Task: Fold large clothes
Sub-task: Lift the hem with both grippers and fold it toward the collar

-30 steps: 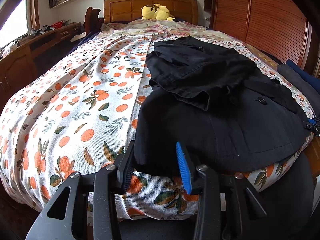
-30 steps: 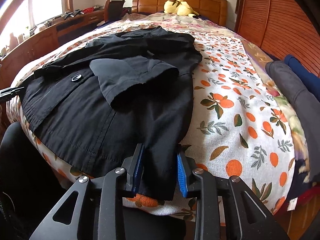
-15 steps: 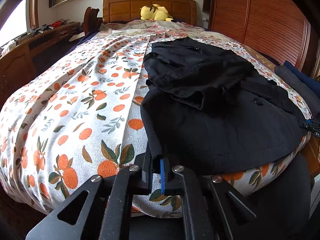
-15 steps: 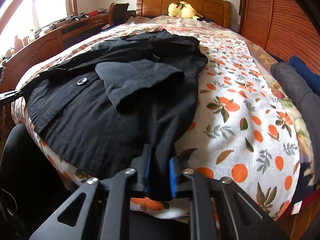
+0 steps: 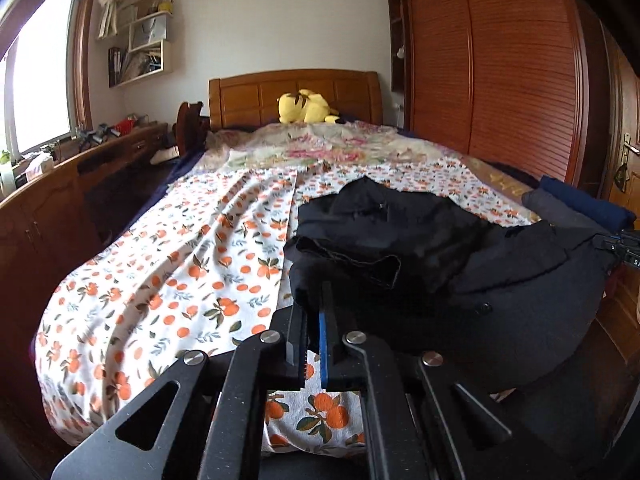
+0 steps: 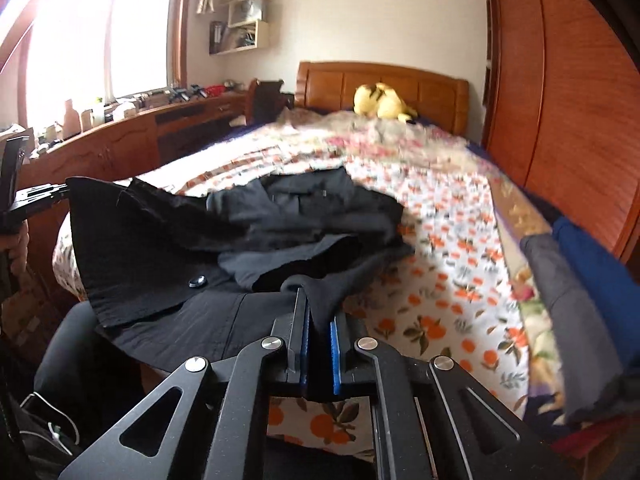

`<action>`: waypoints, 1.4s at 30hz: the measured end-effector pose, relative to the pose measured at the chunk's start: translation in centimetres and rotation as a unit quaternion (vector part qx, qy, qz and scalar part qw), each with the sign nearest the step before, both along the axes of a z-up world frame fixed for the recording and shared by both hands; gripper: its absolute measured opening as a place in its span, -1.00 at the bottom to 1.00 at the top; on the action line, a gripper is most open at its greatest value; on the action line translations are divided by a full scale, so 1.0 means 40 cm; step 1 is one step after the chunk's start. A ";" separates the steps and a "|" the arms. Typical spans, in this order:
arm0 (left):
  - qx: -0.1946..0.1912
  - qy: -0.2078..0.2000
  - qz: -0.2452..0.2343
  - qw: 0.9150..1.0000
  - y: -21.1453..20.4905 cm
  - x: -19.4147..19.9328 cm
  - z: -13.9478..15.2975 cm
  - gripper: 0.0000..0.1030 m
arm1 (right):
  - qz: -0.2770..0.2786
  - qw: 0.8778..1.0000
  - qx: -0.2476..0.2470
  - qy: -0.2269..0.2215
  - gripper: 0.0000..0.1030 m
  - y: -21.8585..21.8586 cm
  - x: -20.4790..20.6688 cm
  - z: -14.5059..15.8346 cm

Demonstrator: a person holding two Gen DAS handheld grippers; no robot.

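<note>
- Now both grippers, open around the hem a second ago, have clamped onto the black shirt [image 5: 460, 264] and raised its near edge off the bed [image 5: 160, 280].
- The left gripper [image 5: 314, 316] pinches one hem corner; its jaws have just closed on the cloth.
- The right gripper [image 6: 318, 316] pinches the other hem corner, its jaws likewise just closed on fabric.
- The black shirt lies lengthwise along the bed, hem at the foot end and collar towards the headboard [image 5: 294, 98], its lower part now hanging lifted between the grippers.
- A yellow plush toy [image 5: 306, 106] rests against the headboard, well beyond the shirt.
</note>
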State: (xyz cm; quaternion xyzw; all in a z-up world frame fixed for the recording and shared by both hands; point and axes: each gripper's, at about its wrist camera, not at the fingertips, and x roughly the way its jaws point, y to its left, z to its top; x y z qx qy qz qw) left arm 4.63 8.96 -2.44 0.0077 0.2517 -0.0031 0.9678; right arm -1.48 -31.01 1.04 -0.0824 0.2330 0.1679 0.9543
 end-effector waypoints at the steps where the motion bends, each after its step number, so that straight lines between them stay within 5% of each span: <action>1: 0.001 -0.005 0.001 1.000 0.001 -0.013 0.010 -0.91 | 0.001 1.000 0.000 -0.006 -0.85 -0.001 -0.017 0.015; 9: 0.013 -0.028 0.010 0.999 0.006 -0.095 0.059 -0.91 | 0.017 0.999 -0.008 -0.038 -0.85 -0.001 -0.142 0.065; 20: -0.019 0.008 0.032 0.999 0.048 0.002 -0.031 -0.91 | 0.014 1.000 0.009 -0.003 -0.85 -0.028 -0.038 -0.017; 32: -0.032 -0.011 0.059 0.998 0.065 0.261 -0.028 -0.91 | -0.029 0.999 0.034 0.023 -0.85 -0.023 0.335 -0.092; 42: -0.012 -0.025 0.080 0.996 0.091 0.490 -0.034 -0.91 | -0.052 0.998 -0.031 0.022 -0.85 0.057 0.688 -0.055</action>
